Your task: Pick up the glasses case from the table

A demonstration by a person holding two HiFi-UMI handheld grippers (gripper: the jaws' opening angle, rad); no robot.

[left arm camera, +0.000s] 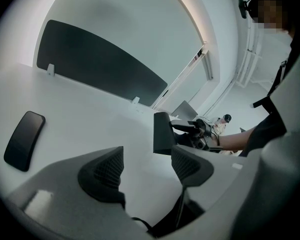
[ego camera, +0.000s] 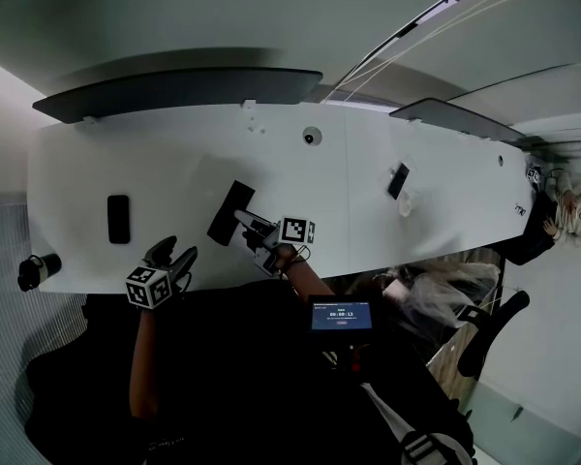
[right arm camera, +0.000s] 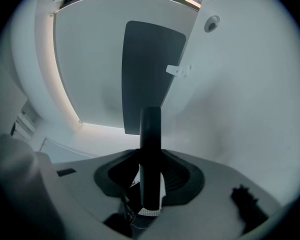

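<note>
Black and flat, the case (ego camera: 230, 213) is clamped edge-on between the jaws of our right gripper (ego camera: 244, 223), just over the near part of the white table (ego camera: 368, 192). Our left gripper (ego camera: 174, 257) hangs at the table's near edge, beside the case but apart from it, its jaws wide with nothing between them. A dark phone (ego camera: 118, 219) lies flat further left.
</note>
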